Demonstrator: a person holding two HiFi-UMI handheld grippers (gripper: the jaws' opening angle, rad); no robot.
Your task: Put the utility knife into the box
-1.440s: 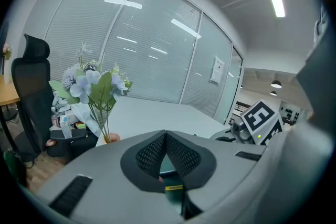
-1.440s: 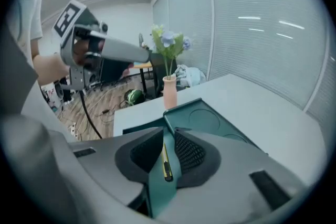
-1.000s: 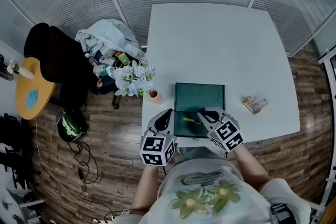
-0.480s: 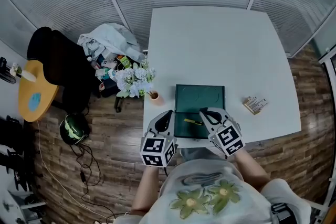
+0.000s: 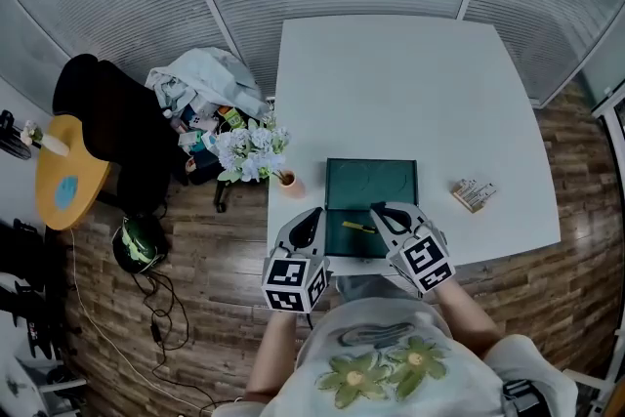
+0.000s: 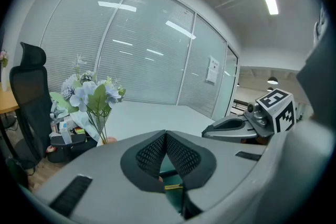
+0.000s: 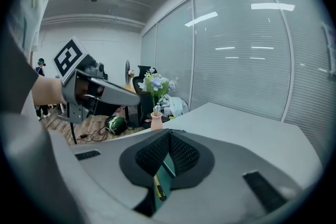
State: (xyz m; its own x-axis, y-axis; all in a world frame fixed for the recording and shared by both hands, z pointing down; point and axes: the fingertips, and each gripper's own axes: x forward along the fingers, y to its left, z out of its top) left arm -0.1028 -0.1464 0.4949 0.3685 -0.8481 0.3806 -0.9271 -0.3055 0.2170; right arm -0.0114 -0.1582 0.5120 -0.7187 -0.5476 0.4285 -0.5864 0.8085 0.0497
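Right gripper [image 5: 377, 209] eased back, closed empty; left gripper [image 5: 313, 211] likewise; utility knife [image 5: 357, 227] in box [image 5: 337, 237].

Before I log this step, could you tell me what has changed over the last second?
Nothing visibly changed. The utility knife lies in the green box as before, and the left gripper and right gripper, both shut, keep their places by its near edge.

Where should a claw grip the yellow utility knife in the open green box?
Mid-handle, from straight above, closing across its narrow width: the yellow utility knife lies flat, running left-right, inside the green box, whose walls likely block side approaches.
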